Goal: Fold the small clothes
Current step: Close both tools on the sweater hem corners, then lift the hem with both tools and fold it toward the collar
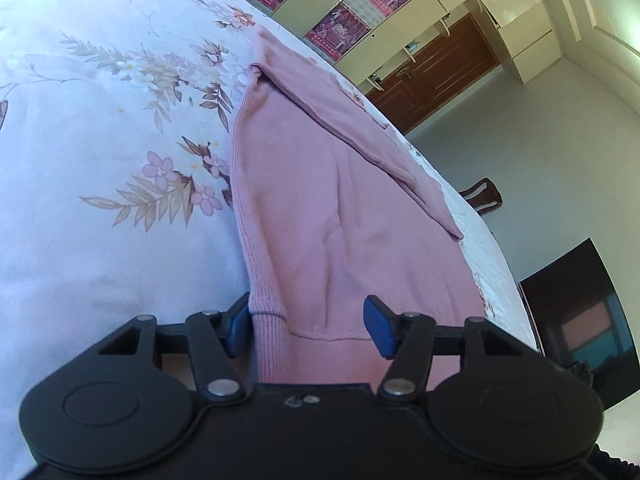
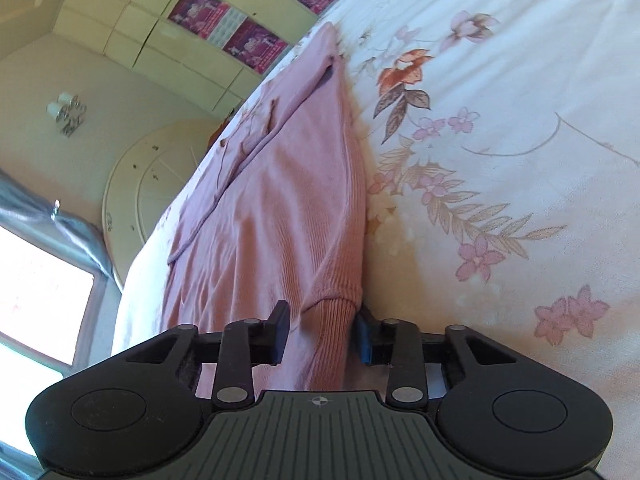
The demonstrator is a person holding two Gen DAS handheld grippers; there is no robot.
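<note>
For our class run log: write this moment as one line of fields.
scene: pink garment on floral sheet | left gripper: open, hem between pads | right gripper: open around ribbed hem corner

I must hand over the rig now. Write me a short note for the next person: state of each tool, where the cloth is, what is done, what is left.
Left tool: open, its blue pads astride the ribbed hem corner of the pink knit sweater; one pad is near the edge, the other stands clear.
Right tool: narrower, pads astride the other hem corner, but a gap shows, so not gripping yet.
Sweater: lies flat on the floral bedsheet, with one side part already folded over the body.
Done: sleeve fold, both tools placed at the hem.
Left: close both tools on the hem, likely fold it toward the collar, then smooth.
</note>
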